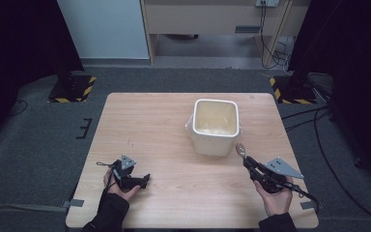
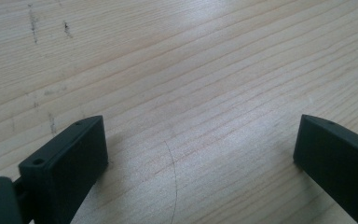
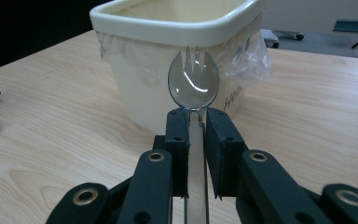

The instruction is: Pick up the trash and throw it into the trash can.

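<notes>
A cream plastic tub (image 1: 215,126) (image 3: 177,51) lined with a clear bag stands right of the table's middle. My right gripper (image 1: 248,160) (image 3: 196,116) is shut on the handle of a clear plastic spork (image 3: 194,84) (image 1: 241,149), whose tined bowl points up at the tub's near right corner, just short of its wall. My left gripper (image 1: 146,181) (image 2: 200,149) rests low over the bare wood near the front left, jaws wide open with nothing between them.
The wooden table (image 1: 149,125) has bare room to the left of the tub and along the front. Dark floor surrounds the table, with cables (image 1: 319,140) at the right and striped stand bases (image 1: 72,87) at the back corners.
</notes>
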{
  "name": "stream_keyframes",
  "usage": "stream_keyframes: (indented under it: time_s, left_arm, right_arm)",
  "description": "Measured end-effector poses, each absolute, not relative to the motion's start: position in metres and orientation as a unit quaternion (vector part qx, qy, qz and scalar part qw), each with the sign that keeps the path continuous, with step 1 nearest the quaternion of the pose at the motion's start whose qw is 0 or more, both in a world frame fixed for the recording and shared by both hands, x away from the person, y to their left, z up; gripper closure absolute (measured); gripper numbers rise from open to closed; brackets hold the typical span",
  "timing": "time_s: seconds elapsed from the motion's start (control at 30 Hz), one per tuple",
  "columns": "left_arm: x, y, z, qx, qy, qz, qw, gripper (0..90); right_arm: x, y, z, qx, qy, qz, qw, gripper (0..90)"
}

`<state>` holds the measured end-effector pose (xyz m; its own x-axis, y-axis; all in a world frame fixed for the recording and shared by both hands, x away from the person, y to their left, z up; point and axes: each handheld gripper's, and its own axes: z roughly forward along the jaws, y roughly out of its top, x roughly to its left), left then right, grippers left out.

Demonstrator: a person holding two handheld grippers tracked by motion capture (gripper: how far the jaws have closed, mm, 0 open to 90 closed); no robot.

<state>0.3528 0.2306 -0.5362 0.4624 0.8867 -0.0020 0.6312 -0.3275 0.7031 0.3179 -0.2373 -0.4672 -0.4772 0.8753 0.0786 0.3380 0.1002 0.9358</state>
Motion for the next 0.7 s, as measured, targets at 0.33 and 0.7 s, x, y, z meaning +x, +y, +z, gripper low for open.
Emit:
stream_keyframes:
  time_s: [0.33,0.7]
  left_arm:
    - [0.353,0.231,-0.536,0.791,0.480,0.196,0.325,1.7]
    - [0.353,0.231,-0.536,0.791,0.480,0.196,0.325,1.6]
  right_arm:
    - [0.327,-0.238,-0.439,0.432,0.661,0.551,0.271,79.7]
    - [0.343,-0.239,-0.411,0.431,0.631,0.580,0.281,79.7]
